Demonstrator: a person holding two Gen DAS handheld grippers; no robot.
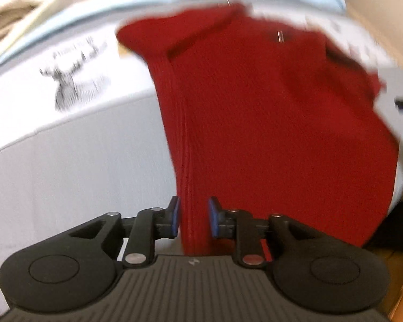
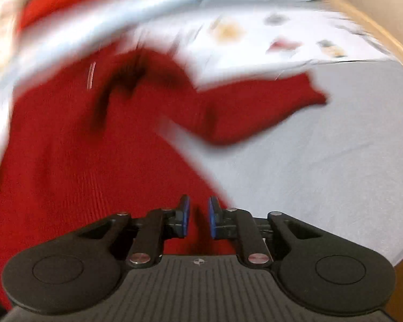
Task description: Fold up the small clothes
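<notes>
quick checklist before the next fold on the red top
1. Left gripper clear of the red top: ok, pads apart, hem only lies between them.
2. Right gripper released: ok, pads apart over the fabric.
3. Sleeve folded in: not ok, it sticks out sideways.
4. Top flat: cannot tell, pictures blurred.
5. Bare sheet beside the top: ok.

Your lighting's even and fairly bright, warm indoor tone, no glare, only soft shadows. Both views are motion-smeared: the red garment [image 2: 99, 161] is streaked worst on the right wrist, and the deer print [image 1: 72, 80] looks soft on the left. Fisheye bends every edge; corners vignette dark.
</notes>
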